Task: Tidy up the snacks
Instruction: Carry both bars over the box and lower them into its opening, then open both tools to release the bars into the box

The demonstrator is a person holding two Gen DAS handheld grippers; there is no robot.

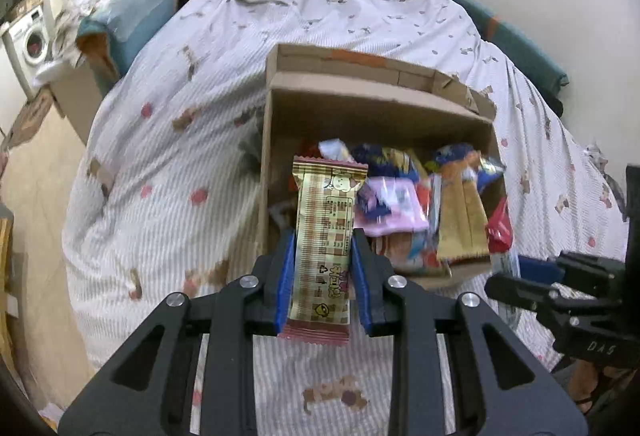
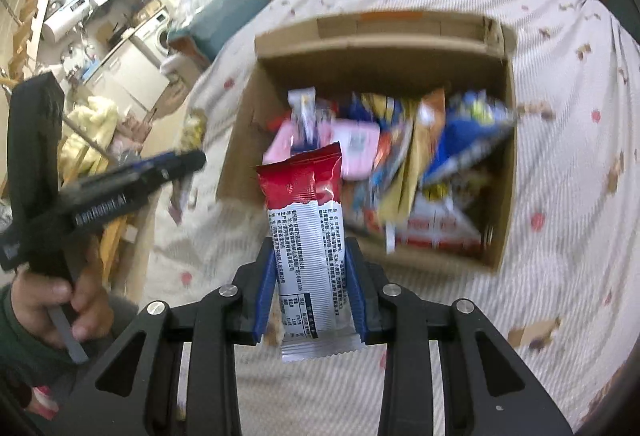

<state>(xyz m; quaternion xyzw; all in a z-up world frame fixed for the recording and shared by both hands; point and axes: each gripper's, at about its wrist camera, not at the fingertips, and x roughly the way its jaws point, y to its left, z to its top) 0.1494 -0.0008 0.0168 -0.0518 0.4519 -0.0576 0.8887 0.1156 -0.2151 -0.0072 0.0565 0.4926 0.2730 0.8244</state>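
Note:
An open cardboard box (image 1: 276, 139) (image 2: 508, 171) with several mixed snack packets sits on a bed. My left gripper (image 1: 324, 240) is shut on a beige checked snack bar (image 1: 325, 248), held upright at the box's near left corner. My right gripper (image 2: 310, 248) is shut on a red and white snack packet (image 2: 308, 236), held upright just in front of the box's near left side. The right gripper also shows at the right edge of the left wrist view (image 1: 532, 268). The left gripper shows at the left of the right wrist view (image 2: 176, 163).
The bed (image 1: 168, 163) has a striped, patterned quilt. A blue pillow (image 1: 136, 19) and heaped clothes lie at its far left. A washing machine (image 1: 30, 39) and cluttered shelves stand further left. A wall runs behind the bed.

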